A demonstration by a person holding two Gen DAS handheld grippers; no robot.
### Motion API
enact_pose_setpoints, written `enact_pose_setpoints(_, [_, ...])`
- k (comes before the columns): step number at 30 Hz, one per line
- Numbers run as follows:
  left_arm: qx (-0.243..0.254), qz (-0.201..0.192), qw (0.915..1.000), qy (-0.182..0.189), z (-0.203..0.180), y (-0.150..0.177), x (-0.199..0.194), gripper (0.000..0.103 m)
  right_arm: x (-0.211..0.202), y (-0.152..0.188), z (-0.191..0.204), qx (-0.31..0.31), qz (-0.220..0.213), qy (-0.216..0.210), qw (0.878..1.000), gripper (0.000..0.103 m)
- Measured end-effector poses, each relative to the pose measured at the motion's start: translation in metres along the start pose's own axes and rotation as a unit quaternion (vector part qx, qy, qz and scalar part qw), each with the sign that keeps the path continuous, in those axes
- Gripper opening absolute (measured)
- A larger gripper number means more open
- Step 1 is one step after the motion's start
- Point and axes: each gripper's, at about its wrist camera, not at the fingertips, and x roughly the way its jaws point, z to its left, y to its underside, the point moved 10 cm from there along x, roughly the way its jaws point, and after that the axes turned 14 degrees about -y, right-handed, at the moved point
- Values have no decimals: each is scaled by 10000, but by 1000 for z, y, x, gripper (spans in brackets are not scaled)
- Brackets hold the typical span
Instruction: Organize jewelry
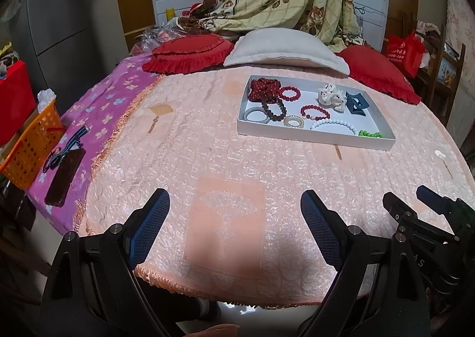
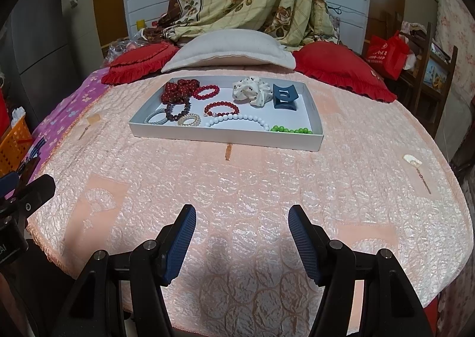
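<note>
A white tray [image 1: 311,133] [image 2: 225,138] lies on the pink bedspread, far ahead of both grippers. It holds red bead bracelets [image 2: 221,109], a dark red scrunchie [image 2: 178,90], a white dotted scrunchie [image 2: 252,92], a dark blue hair claw [image 2: 284,97], a white bead string [image 2: 237,119], green beads [image 2: 291,130] and coiled hair ties [image 2: 188,120]. My left gripper [image 1: 234,203] stands open over the bedspread's near edge, nothing between its blue pads. My right gripper [image 2: 242,218] is open too, over bare quilt. The right gripper's fingers [image 1: 421,212] show at the left wrist view's right side.
Red ruffled cushions [image 1: 190,52] [image 2: 341,69] and a grey pillow [image 2: 231,50] line the far side under a floral blanket. A purple sheet with a dark case [image 1: 65,176] lies left, beside an orange basket [image 1: 29,147]. A small white fan charm [image 2: 412,160] rests on the quilt at right.
</note>
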Motion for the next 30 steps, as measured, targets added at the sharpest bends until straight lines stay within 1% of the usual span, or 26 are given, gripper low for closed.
enact_pose_setpoints(30, [91,239,9997,50,-7,10,11,90,3,1,-2,33,14,11,10000,63])
